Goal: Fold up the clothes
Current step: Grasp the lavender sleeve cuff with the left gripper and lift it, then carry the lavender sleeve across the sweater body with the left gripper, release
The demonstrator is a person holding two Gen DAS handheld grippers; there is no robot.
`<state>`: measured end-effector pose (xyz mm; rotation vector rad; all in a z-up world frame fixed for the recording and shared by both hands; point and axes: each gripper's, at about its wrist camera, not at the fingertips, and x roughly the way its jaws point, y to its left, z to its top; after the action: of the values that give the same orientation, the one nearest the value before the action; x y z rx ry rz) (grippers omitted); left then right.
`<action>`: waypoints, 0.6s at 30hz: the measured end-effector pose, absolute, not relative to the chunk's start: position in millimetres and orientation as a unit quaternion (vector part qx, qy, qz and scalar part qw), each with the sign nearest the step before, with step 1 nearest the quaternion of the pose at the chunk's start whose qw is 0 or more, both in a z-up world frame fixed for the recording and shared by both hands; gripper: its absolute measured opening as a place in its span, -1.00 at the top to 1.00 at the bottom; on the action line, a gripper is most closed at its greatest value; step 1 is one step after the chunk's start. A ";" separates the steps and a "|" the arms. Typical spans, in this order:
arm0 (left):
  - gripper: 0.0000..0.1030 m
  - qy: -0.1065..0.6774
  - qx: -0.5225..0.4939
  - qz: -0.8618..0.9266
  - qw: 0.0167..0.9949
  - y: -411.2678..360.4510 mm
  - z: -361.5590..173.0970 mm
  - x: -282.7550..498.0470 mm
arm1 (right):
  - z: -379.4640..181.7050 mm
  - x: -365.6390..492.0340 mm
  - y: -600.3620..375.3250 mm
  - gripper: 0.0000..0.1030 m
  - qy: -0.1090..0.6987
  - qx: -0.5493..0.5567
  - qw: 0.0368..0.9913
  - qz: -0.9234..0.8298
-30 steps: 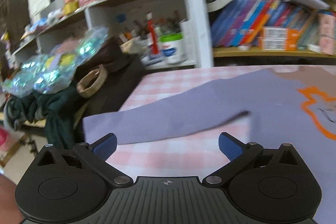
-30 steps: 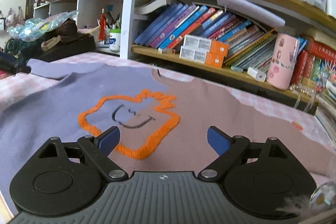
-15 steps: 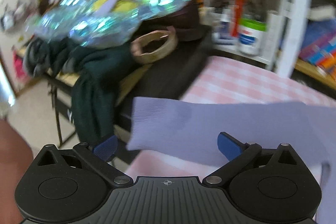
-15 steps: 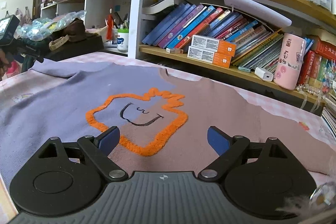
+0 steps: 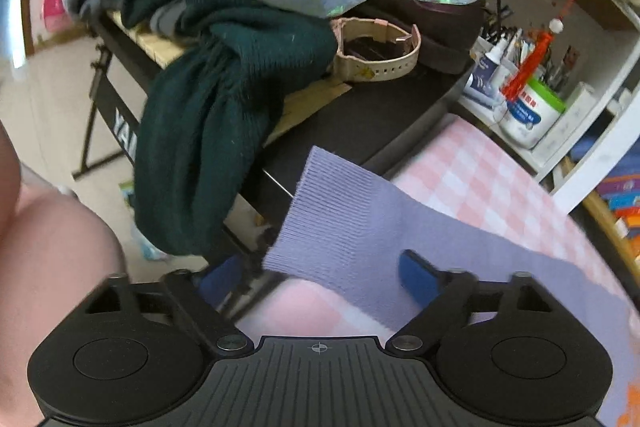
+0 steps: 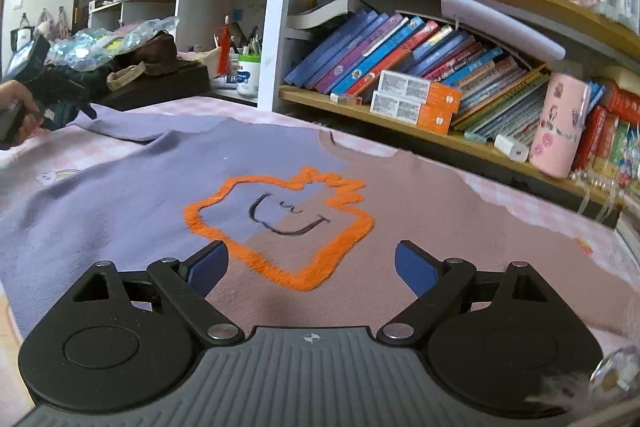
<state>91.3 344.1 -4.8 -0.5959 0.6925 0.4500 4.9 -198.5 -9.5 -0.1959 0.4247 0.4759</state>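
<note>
- Sweater, half lilac, half mauve with an orange outlined face, lies flat on the pink checked table.
- Left gripper is closing, its jaws astride the ribbed cuff, not yet pinching.
- Right gripper hovers spread over the chest, empty.

Now swung from the sweater's body to the ribbed lilac sleeve cuff at the pink checked tablecloth's edge; left gripper rolled, jaws closing around that cuff, not yet pinching.
</note>
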 end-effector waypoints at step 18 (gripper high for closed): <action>0.84 0.217 -0.179 0.080 0.956 237.5 106.7 99.3 | -13.2 2.1 -219.1 -0.76 0.235 -0.058 0.951 0.191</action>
<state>99.3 237.5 106.7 -0.3632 0.4397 0.1618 2.1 -219.1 -13.2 -0.1177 0.4780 0.3877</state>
